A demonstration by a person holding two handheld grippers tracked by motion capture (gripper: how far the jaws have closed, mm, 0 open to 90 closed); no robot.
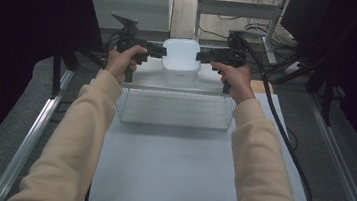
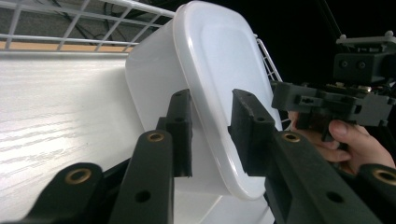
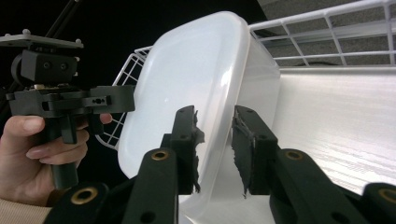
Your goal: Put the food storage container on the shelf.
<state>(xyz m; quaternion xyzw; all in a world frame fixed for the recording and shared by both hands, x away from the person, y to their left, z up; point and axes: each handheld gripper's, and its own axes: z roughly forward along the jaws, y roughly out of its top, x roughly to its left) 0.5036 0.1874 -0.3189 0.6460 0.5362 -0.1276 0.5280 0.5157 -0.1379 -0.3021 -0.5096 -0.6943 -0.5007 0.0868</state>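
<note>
A white lidded container (image 1: 181,55) sat at 12 o'clock beyond the wire basket (image 1: 173,111), its rim between the slackened jaws of the left gripper (image 1: 160,51) and right gripper (image 1: 202,57).

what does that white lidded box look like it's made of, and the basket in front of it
White box: probably plastic, smooth and semi-glossy; its milky walls look slightly translucent and the moulded lid has rounded corners and soft highlights.
Basket: looks like metal wire with a white coating; thin rods form an open grid that you see through.
</note>
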